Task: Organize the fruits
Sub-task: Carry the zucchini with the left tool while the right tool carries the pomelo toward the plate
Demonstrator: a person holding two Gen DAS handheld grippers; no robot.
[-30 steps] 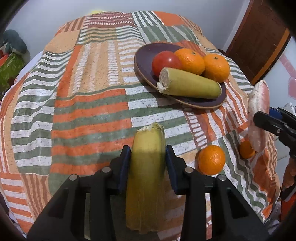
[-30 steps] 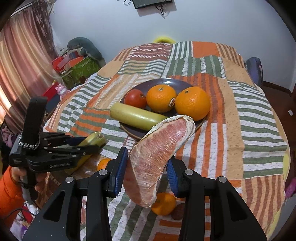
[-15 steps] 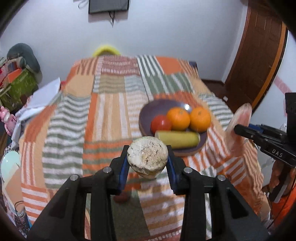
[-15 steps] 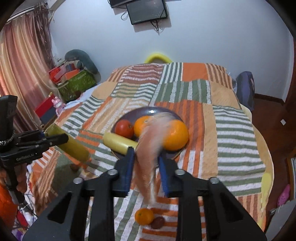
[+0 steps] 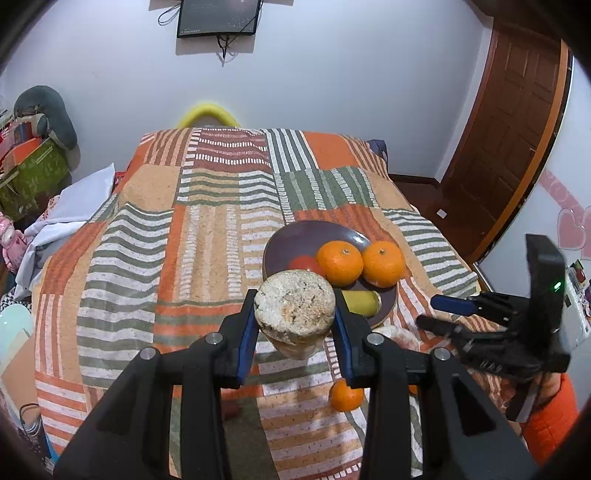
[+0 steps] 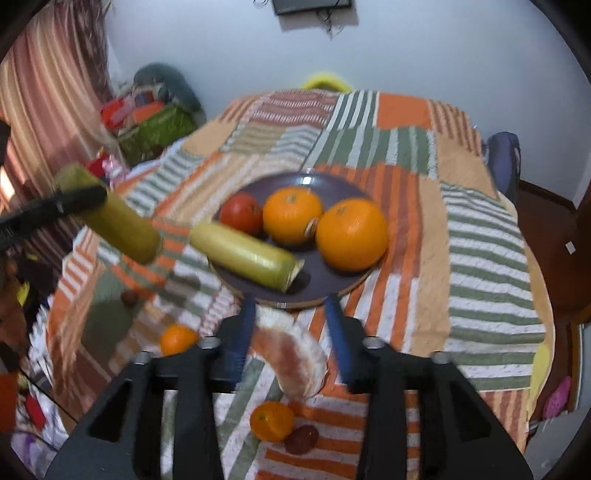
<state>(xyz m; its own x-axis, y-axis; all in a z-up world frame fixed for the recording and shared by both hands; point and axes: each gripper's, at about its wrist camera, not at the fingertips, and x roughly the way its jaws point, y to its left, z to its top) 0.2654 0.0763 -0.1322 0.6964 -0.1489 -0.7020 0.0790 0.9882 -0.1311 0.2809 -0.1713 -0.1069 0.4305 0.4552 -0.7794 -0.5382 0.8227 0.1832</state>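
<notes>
Corn in L gripper, pomelo wedge loose under R gripper

Left gripper (image 5: 294, 325) pinches a corn cob (image 5: 294, 314) end-on to the cam, pale cut face toward the lens, both blue pads touching its sides. Cob is held in the air above the striped bedspread (image 5: 147, 258). In the right wrist view the same cob (image 6: 110, 218) shows as a green-yellow cylinder up at left, tilted, clear of the plate.

Right gripper (image 6: 291, 332) has its fingers spread; view is blurred. Pomelo wedge (image 6: 291, 356), pink flesh w/ white rind, sits between and below the fingers; can't tell whether it touches either pad. It lies just in front of the plate rim.

Nearer than the wedge: small mandarin (image 6: 272, 421) w/ a dark reddish fruit (image 6: 302, 439) touching or just beside it. Another small mandarin (image 6: 178, 339) off to the left.

Farther: dark purple plate (image 6: 321, 275) on the bedspread holds a second corn cob (image 6: 245, 254) along the front, a tomato (image 6: 241, 214) behind it, two large oranges (image 6: 351, 233) side by side to the right.

Beyond the bed: white wall, a wall-mounted screen (image 5: 218, 16), wooden door (image 5: 517, 140) at right.
</notes>
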